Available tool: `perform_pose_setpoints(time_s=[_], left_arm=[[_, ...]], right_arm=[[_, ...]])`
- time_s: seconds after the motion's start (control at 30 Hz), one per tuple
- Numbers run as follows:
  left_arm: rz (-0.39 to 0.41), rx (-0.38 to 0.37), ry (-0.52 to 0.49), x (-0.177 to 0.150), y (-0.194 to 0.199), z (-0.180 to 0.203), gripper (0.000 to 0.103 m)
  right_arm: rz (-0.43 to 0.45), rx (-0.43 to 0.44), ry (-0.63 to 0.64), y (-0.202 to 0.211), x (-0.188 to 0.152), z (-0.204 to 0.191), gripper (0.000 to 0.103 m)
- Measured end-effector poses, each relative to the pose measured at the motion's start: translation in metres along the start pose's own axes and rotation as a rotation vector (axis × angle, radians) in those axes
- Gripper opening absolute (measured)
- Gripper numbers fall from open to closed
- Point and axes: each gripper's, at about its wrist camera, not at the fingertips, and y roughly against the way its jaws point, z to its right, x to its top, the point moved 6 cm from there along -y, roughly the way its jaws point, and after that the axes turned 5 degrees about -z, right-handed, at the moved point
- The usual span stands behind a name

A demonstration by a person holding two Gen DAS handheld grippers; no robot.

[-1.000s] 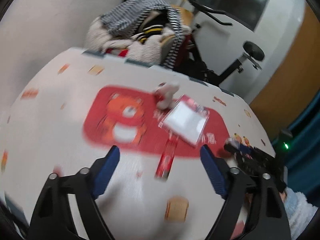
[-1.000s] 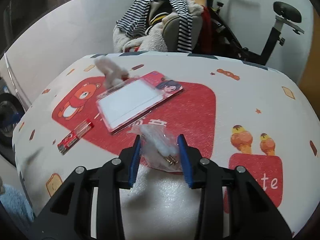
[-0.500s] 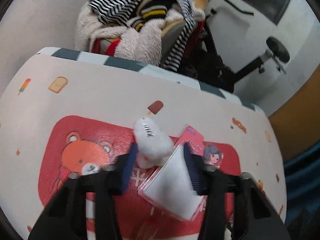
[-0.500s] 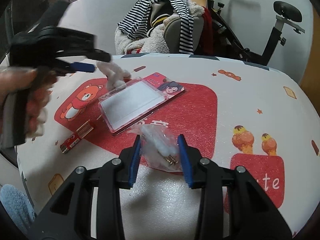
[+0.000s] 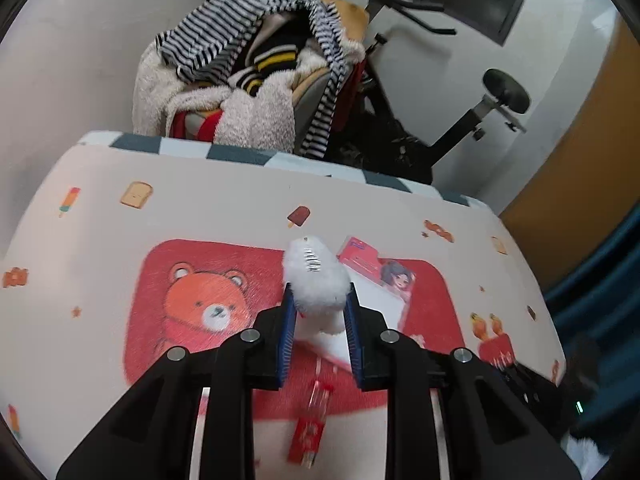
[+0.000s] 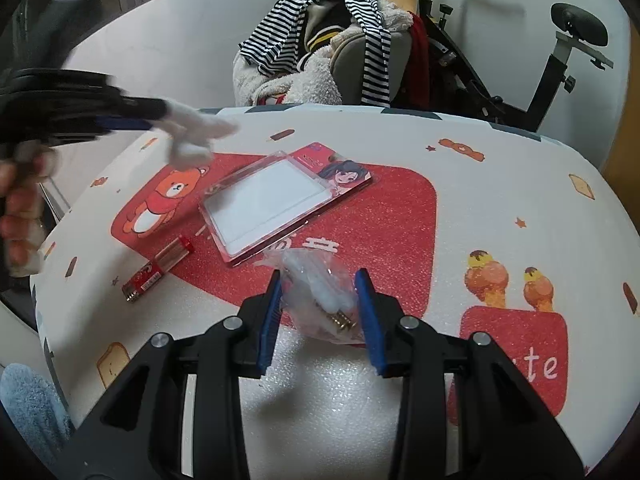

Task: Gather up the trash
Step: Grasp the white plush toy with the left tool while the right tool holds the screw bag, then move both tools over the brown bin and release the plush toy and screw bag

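My left gripper (image 5: 319, 300) is shut on a white fluffy wad (image 5: 314, 280) and holds it above the table; in the right wrist view the left gripper (image 6: 132, 116) and the wad (image 6: 196, 136) hang over the table's far left. My right gripper (image 6: 319, 284) is shut on a crumpled clear plastic bag (image 6: 316, 296) with small brass parts inside, low over the table. A clear-and-red blister pack (image 6: 276, 196) lies flat on the red patch. A small red wrapper (image 6: 160, 270) lies left of it, also in the left wrist view (image 5: 310, 428).
The table (image 6: 480, 184) has a white cartoon-print cover. Behind its far edge stand a chair piled with striped and fleecy clothes (image 6: 332, 52) and an exercise bike (image 6: 560, 52). A blue towel (image 6: 28, 408) lies below the table's left edge.
My left gripper closed on the white wad and lifted it off the table, up and to the left. My right gripper stayed still with the plastic bag.
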Motion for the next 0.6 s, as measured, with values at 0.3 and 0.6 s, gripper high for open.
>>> perform_pose_setpoints(time_s=[0.3, 0.6], left_arm=[[0.050, -0.078, -0.073, -0.047, 0.093, 0.008, 0.023], [0.053, -0.140, -0.083, -0.118, 0.162, 0.010, 0.023]], right_arm=[[0.044, 0.024, 0.059, 0.052, 0.004, -0.031, 0.038], [0.102, 0.058, 0.077, 0.122, -0.014, -0.061, 0.038]])
